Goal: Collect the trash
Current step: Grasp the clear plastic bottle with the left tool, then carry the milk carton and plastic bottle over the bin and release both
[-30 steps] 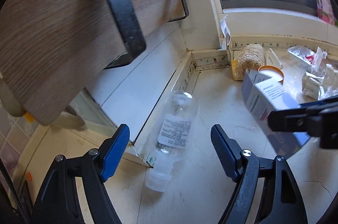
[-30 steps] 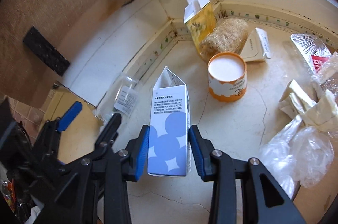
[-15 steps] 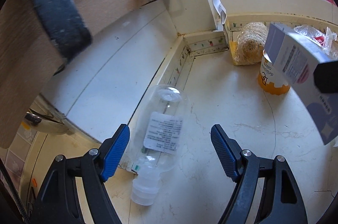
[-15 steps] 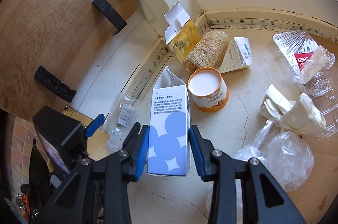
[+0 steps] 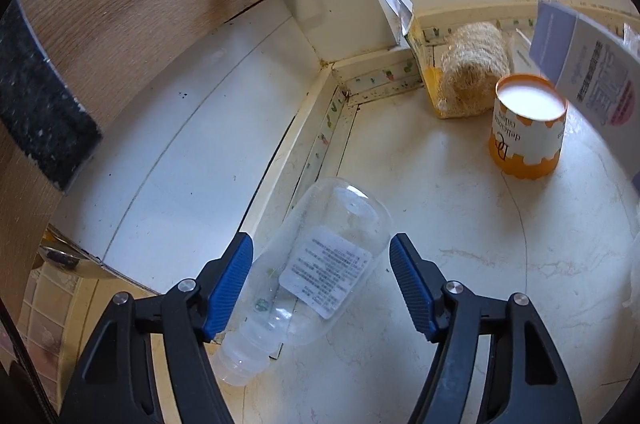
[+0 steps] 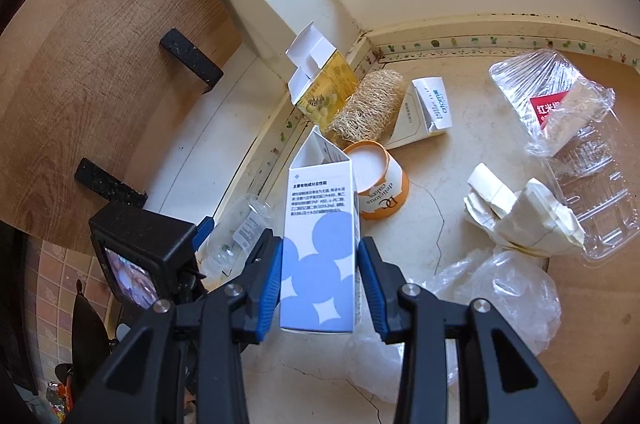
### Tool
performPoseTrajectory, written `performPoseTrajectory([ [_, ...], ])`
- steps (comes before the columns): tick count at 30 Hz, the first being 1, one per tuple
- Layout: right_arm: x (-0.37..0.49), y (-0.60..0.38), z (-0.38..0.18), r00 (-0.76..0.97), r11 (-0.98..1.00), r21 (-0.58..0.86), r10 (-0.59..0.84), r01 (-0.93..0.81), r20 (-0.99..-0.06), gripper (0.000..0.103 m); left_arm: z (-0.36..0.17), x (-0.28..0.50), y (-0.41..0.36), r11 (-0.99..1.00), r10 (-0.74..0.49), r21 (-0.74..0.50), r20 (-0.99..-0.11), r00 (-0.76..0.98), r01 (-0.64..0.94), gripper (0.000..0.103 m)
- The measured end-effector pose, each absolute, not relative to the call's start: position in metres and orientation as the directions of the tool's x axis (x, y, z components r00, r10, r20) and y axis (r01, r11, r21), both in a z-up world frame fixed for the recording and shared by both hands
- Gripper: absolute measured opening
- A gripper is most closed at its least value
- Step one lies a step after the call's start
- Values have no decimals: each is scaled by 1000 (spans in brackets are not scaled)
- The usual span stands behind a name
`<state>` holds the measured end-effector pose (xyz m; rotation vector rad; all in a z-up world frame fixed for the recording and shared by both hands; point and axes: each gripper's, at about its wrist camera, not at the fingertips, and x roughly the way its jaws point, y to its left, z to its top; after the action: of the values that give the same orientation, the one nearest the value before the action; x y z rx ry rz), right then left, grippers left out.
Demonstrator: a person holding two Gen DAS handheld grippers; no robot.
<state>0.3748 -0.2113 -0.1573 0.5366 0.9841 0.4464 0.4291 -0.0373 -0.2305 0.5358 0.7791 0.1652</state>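
Now the left hand-held gripper (image 5: 320,284) has come down around the clear plastic bottle (image 5: 316,276), which a second ago lay well ahead of its blue pads; the bottle lies on its side along the left edge of the worktop (image 5: 460,264), its neck pointing back past the left pad (image 5: 230,284). Both pads are spread wide and neither clearly touches the plastic, so this grip is released. The right hand-held gripper (image 6: 320,288) is clenched on the blue-and-white carton (image 6: 320,248), now lifted higher off the worktop than before. Judging from this, one piece of trash is secured and the bottle is ready to be pinched. An orange paper cup (image 5: 528,127), a loofah (image 5: 472,71) and a yellow box (image 6: 324,79) wait toward the back corner, with plastic wrappers (image 6: 500,296) nearer the right edge.
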Motion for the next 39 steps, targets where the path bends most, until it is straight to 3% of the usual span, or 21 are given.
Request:
performPoseTrajectory([
  [9, 373, -219, -153, 497, 780, 618, 576, -96, -650, 38, -244, 430, -44, 745, 413, 656, -597, 688, 122, 69],
  [13, 371, -221, -152, 499, 782, 617, 573, -93, -650, 38, -242, 428, -44, 734, 412, 666, -596, 689, 137, 62],
  [24, 350, -226, -131, 527, 786, 608, 564, -109, -636, 38, -208, 371, -55, 829, 275, 515, -714, 644, 217, 56],
  [29, 319, -232, -117, 547, 792, 603, 549, -99, -632, 38, -172, 326, -47, 904, 196, 381, -774, 602, 195, 55],
  [39, 214, -222, -85, 567, 799, 596, 529, -81, -632, 38, -104, 215, -23, 954, 63, 223, -800, 597, 199, 54],
])
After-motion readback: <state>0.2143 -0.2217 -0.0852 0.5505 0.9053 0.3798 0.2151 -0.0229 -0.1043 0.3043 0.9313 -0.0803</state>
